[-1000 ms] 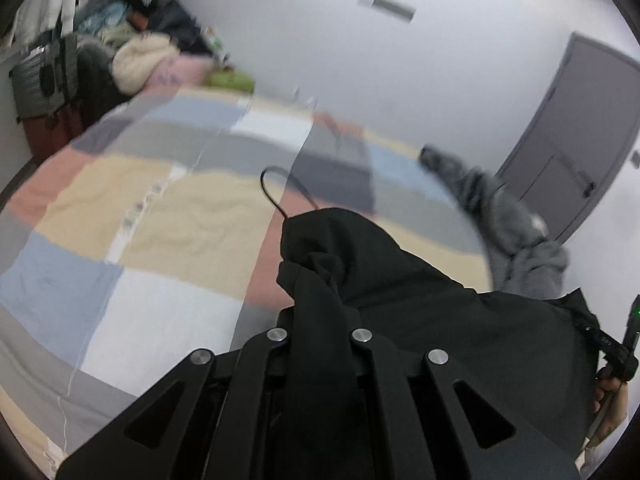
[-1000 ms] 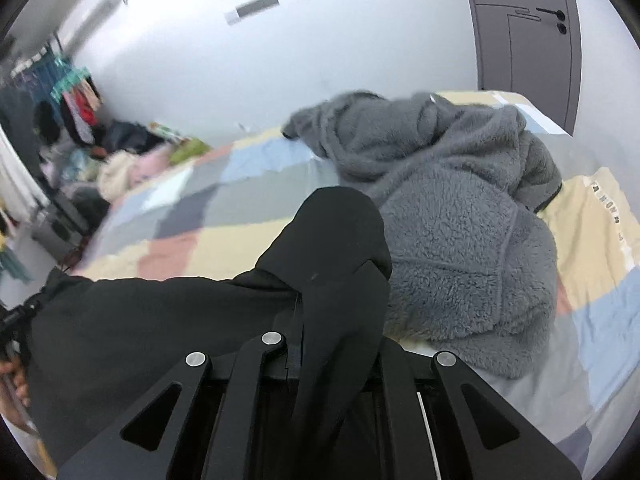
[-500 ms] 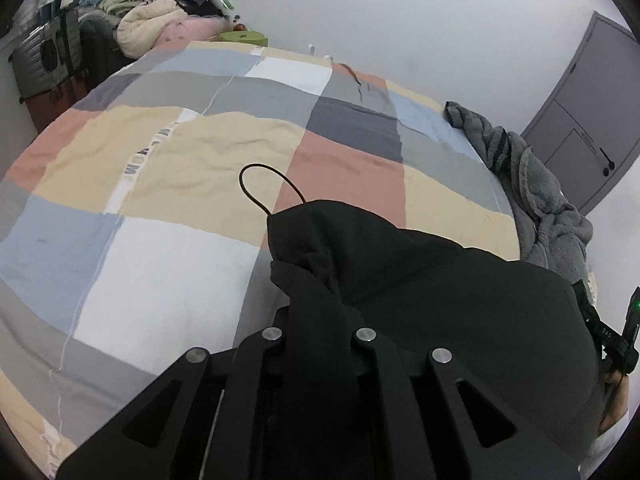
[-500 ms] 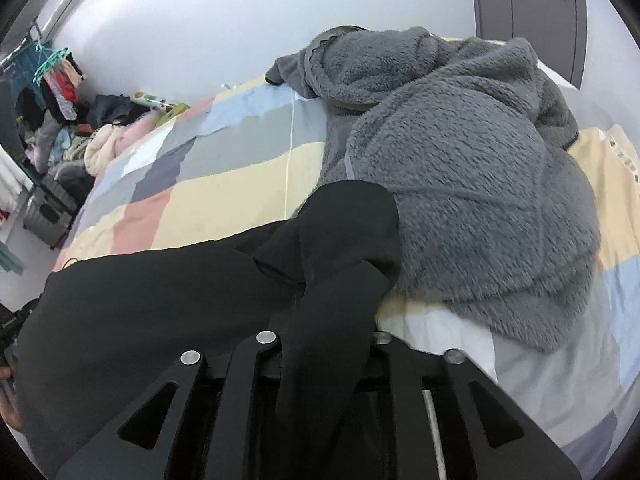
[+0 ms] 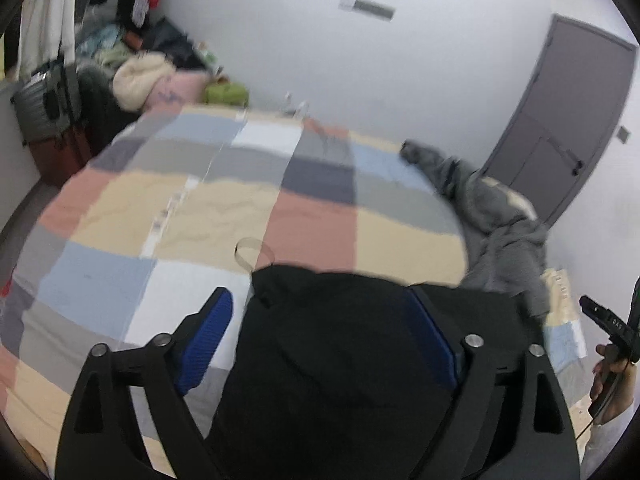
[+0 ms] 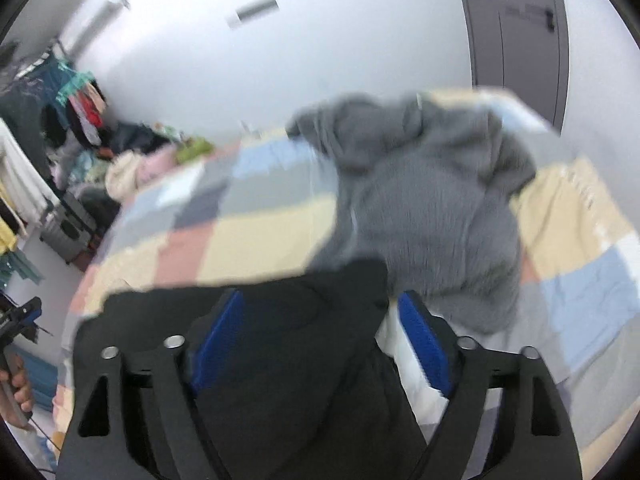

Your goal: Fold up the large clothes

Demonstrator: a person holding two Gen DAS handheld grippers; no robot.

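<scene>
Both views motion-blurred; edges of the bedding and far clutter soft.

Left wrist view, left to right: suitcase [image 5: 42,104] and a heap of clothes [image 5: 148,76] at the far left corner, detail unreadable. Patchwork bedspread [image 5: 224,208] fills the middle. Left gripper [image 5: 324,328] has its blue-padded fingers [image 5: 208,340] spread wide, black garment [image 5: 340,360] lying loose between them and covering much of the right pad; garment's lower part runs out of frame. A thin cord loop [image 5: 250,250] at the garment's top edge is barely visible. Grey fleece [image 5: 492,216] lies crumpled at the bed's right edge, door [image 5: 568,120] behind it. Right gripper [image 5: 608,324] shows only partly at the frame edge.

Right wrist view: left gripper [image 6: 20,316] cut off at the left margin. Right gripper [image 6: 320,332] also spread, blue pads [image 6: 424,344] exposed, black garment [image 6: 280,352] draped between the fingers, unpinched, resting on the bedspread [image 6: 192,248] just beside the grey fleece [image 6: 432,220].

Change from half a second ago: both claws were pinched on bunched black fabric; now both have released it.
</scene>
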